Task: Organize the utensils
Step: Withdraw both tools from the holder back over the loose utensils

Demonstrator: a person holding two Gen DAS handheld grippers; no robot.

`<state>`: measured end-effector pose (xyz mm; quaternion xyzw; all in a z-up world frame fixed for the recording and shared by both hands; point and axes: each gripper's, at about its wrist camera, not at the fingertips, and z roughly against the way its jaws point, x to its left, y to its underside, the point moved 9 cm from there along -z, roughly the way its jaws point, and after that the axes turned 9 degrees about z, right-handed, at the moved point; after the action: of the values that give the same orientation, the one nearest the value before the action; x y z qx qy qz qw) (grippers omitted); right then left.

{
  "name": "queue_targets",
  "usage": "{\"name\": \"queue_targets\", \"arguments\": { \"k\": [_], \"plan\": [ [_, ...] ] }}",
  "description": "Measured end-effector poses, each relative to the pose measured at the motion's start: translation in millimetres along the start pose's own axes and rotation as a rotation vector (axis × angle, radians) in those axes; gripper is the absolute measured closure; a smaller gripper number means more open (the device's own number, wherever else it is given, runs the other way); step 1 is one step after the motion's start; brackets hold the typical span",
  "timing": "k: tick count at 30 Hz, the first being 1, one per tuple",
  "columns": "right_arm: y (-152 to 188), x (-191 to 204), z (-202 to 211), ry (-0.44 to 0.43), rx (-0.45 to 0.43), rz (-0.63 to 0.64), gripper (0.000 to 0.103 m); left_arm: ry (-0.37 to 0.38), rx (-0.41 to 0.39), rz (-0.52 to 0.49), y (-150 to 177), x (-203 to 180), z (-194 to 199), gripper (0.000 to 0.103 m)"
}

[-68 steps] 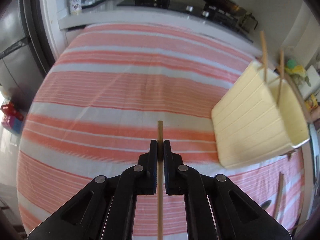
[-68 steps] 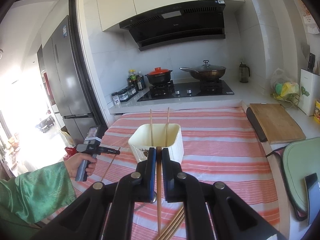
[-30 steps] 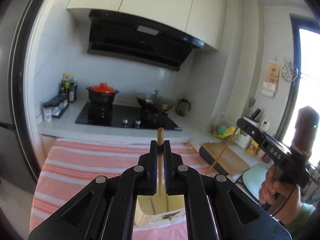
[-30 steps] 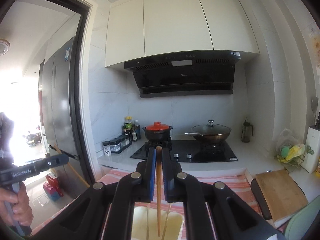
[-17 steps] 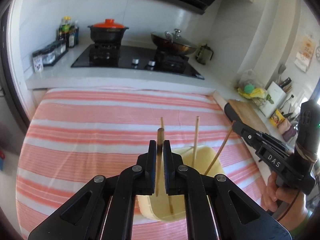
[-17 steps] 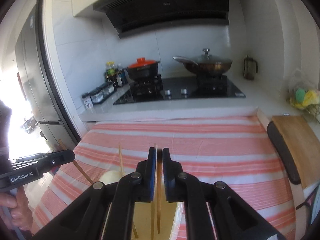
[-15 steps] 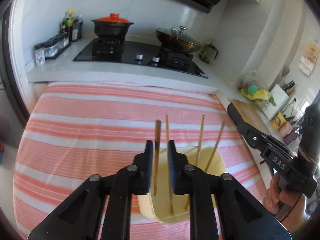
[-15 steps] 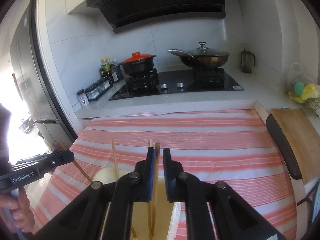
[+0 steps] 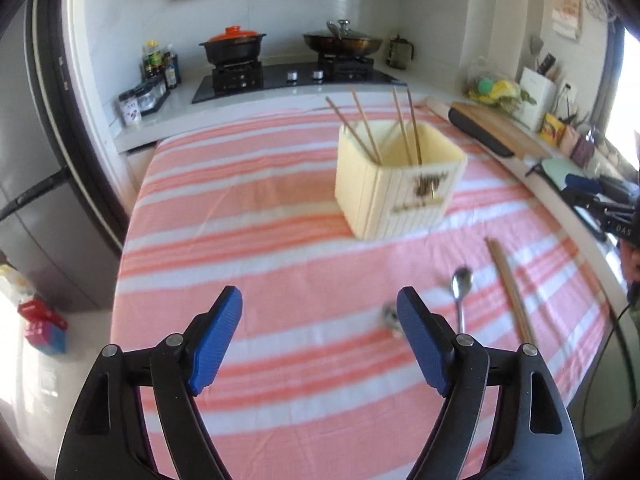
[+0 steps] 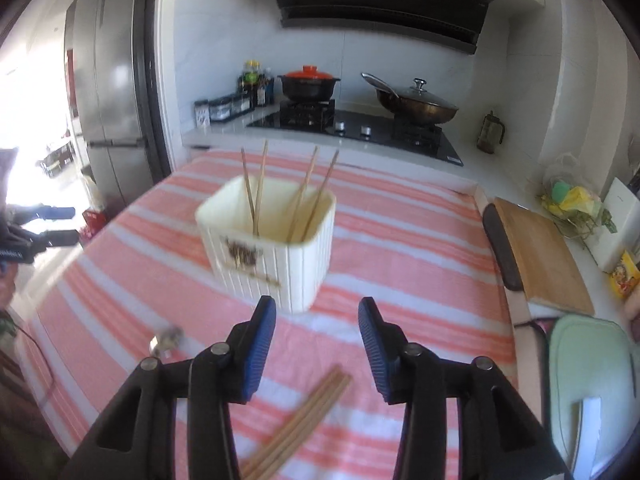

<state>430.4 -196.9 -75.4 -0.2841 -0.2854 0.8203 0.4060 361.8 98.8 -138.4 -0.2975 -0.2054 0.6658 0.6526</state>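
A cream ribbed utensil holder stands on the striped cloth and shows in the right wrist view too. Several wooden chopsticks stand in it, also seen from the right wrist. More chopsticks lie flat on the cloth, just ahead of the right gripper. A metal spoon and a second one lie near them; one spoon shows at the right wrist view's left. My left gripper is open and empty, well short of the holder. My right gripper is open and empty, just in front of the holder.
The striped cloth covers the table. A stove with a red-lidded pot and a wok stands behind. A wooden cutting board and a green mat lie at the right. A fridge stands at the left.
Both grippers opened and let their chopsticks go into the holder, then drew back and away from it. The holder now has several chopsticks standing in it.
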Motion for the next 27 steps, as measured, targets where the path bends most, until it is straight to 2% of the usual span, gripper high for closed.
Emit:
{"name": "queue_targets", "arguments": {
  "k": [3,5,7,10,14,17,21,27],
  "plan": [
    [63.4,11.8,21.7,0.105,0.014,0.002,0.059,-0.030,-0.005,0.057,57.7,5.0,9.9,0.022],
    [101.3,22.5,29.3,0.132,0.024,-0.043,0.059,-0.018,-0.006,0.130,85.1,3.2,12.3,0.022],
    [132.7,32.7,33.9,0.161,0.039,-0.105,0.059,0.009,-0.005,0.190,101.7,-1.2,12.9,0.022],
    [161.8,43.4,41.8,0.177,0.031,-0.200,0.059,0.027,-0.009,0.223,107.4,-6.4,13.4,0.021],
    [175.1,50.7,46.7,0.176,0.030,-0.214,0.059,-0.019,-0.039,0.215,104.1,-1.1,19.2,0.019],
    [173.4,49.3,53.7,0.211,0.007,-0.213,0.059,-0.055,-0.079,0.227,105.1,3.5,25.4,0.013],
    [171.5,48.2,59.1,0.219,-0.027,-0.253,0.059,-0.039,-0.067,0.249,114.9,-1.7,20.1,0.013],
    [175.6,54.9,52.9,0.214,-0.016,-0.229,0.059,-0.026,-0.060,0.225,118.4,-18.9,15.4,0.012]
  ]
}}
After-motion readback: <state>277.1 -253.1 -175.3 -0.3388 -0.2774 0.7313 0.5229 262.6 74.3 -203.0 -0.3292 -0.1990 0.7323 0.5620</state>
